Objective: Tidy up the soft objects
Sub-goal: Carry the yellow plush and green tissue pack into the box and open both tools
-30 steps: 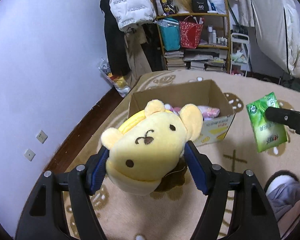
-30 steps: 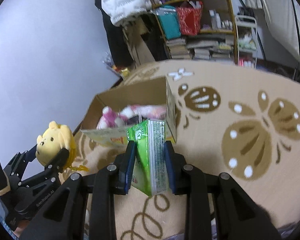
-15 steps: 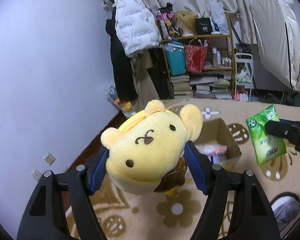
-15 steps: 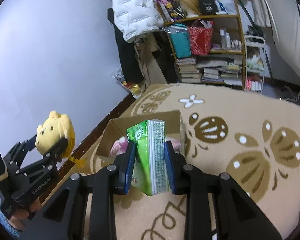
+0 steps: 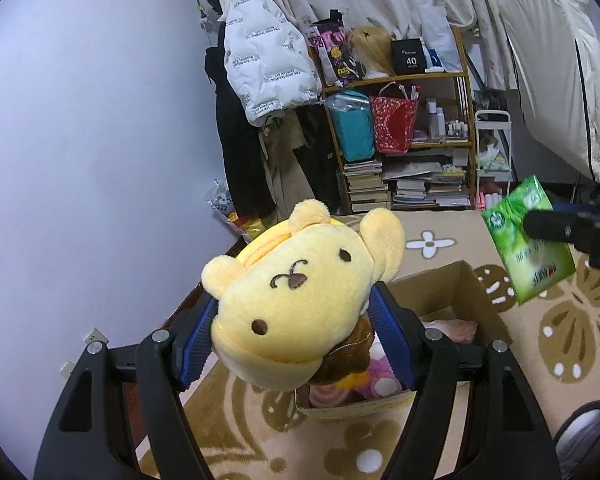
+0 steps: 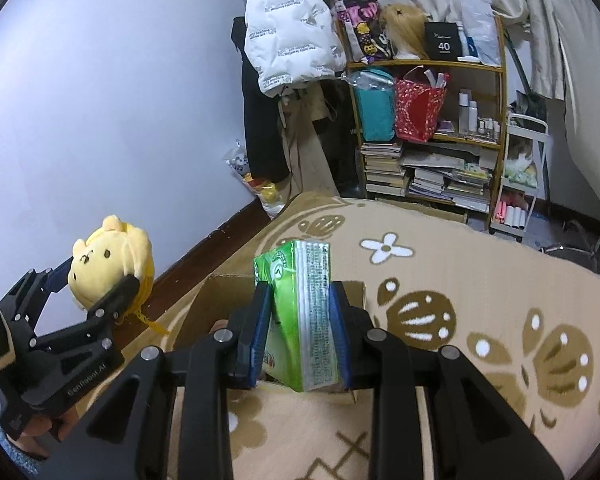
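My left gripper (image 5: 296, 332) is shut on a yellow plush dog (image 5: 300, 296) and holds it in the air above the near left part of an open cardboard box (image 5: 456, 292). It also shows in the right wrist view (image 6: 108, 260). My right gripper (image 6: 300, 332) is shut on a green tissue pack (image 6: 304, 312), held upright over the box (image 6: 216, 300). The pack shows at the right of the left wrist view (image 5: 528, 240). Pink soft toys (image 5: 380, 372) lie inside the box.
The box stands on a beige rug with brown flower patterns (image 6: 480, 280). A white wall (image 5: 80, 160) is to the left. A cluttered shelf with books and bags (image 6: 424, 120), hanging coats (image 6: 288, 40) and a white cart (image 6: 520, 176) stand at the back.
Both grippers have risen and tilted up, so the box sits lower in both views and more of the room shows. Both keep their hold on the plush and the pack.
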Demonstrator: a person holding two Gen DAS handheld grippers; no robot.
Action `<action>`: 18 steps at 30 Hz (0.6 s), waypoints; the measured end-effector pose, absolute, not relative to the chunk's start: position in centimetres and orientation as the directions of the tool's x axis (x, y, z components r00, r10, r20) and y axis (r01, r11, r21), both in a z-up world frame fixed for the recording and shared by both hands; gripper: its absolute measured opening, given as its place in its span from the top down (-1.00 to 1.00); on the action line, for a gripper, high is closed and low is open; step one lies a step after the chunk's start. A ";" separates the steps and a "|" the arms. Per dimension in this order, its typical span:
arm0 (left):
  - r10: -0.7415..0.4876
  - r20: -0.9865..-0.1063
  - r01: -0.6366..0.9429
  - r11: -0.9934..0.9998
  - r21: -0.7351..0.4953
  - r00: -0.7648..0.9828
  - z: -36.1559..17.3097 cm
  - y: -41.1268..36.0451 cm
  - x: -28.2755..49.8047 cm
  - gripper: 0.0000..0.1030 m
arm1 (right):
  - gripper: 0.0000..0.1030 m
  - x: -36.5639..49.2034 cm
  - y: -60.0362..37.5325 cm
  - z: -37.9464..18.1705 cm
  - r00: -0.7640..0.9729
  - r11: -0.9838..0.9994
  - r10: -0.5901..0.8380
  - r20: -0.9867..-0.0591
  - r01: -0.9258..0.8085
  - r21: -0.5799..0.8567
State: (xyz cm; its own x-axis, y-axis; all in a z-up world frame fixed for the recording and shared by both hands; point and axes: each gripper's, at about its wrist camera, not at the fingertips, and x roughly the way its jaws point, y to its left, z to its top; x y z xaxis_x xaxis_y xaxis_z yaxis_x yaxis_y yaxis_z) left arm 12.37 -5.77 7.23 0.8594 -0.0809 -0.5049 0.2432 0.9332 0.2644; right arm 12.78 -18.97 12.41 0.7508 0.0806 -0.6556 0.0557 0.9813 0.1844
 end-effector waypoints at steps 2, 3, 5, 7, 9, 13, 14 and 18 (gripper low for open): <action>-0.082 -0.515 0.239 0.939 0.246 0.853 6.5 -5.6 13.0 -0.40 | 0.41 13.6 -19.0 12.0 0.747 0.982 0.084 -0.659 0.050 0.182; -0.083 -0.522 0.235 0.944 0.231 0.849 6.1 -5.5 13.4 -0.40 | 0.41 14.0 -18.9 11.6 0.746 0.982 0.087 -0.661 0.046 0.181; -0.087 -0.532 0.230 0.950 0.209 0.843 5.4 -5.2 13.9 -0.40 | 0.41 14.6 -18.8 11.1 0.741 0.984 0.086 -0.666 0.043 0.175; -0.079 -0.536 0.222 0.953 0.208 0.840 4.7 -5.1 14.4 -0.41 | 0.41 15.0 -18.6 10.4 0.738 0.984 0.090 -0.669 0.037 0.174; -0.072 -0.542 0.217 0.954 0.208 0.837 4.0 -4.9 14.9 -0.41 | 0.41 15.4 -18.6 9.6 0.735 0.984 0.098 -0.671 0.029 0.176; -0.075 -0.561 0.216 0.958 0.190 0.825 2.8 -4.9 16.0 -0.41 | 0.41 16.2 -18.2 7.7 0.717 0.984 0.104 -0.689 0.026 0.176; -0.075 -0.563 0.217 0.958 0.189 0.823 2.6 -4.9 16.2 -0.41 | 0.41 16.4 -18.2 7.2 0.712 0.984 0.107 -0.694 0.026 0.178; -0.076 -0.571 0.219 0.958 0.186 0.818 1.6 -5.3 17.3 -0.42 | 0.40 17.1 -17.9 5.2 0.697 0.983 0.112 -0.708 0.025 0.180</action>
State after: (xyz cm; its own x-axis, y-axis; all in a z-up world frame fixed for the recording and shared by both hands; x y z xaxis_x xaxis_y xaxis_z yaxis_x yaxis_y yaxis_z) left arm 17.33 -5.28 1.63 0.8176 -0.0761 -0.5707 0.2192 0.9578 0.1862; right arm 17.14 -17.92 5.23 0.6969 0.1122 -0.7083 0.0249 0.9833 0.1803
